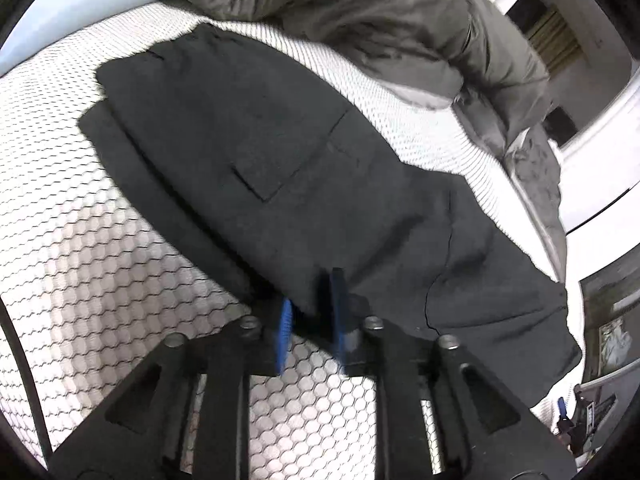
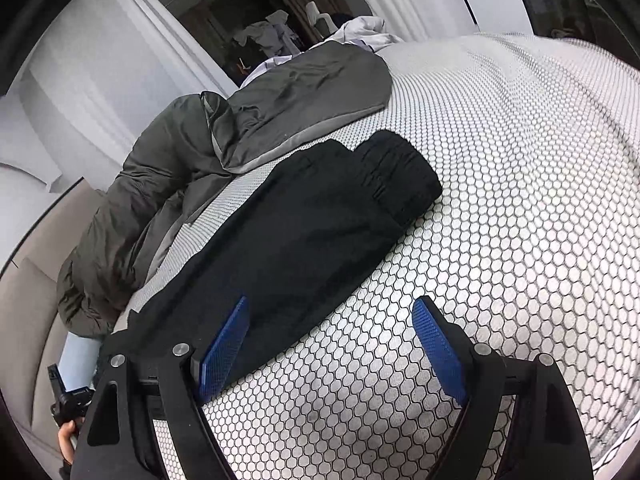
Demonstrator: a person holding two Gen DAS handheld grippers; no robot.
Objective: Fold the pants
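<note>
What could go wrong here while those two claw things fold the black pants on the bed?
The left gripper pinches only a thin bit of the black pants' near edge, so the cloth may slip out when lifted. The right gripper is open and grips nothing; one pad lies over the cloth, so lifting now could drag the pants crooked. The grey jacket lies close beside them and might snag.

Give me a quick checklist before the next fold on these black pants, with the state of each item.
1. Left gripper has the pants' edge between its pads: ok.
2. Right gripper gripping cloth: not ok, jaws wide, one pad over the pants, the other over the bedspread.
3. Pants lying flat: ok, with the far end bunched.
4. Olive jacket off the pants: ok in the right wrist view.
5. Pads pinch every layer: cannot tell.
</note>
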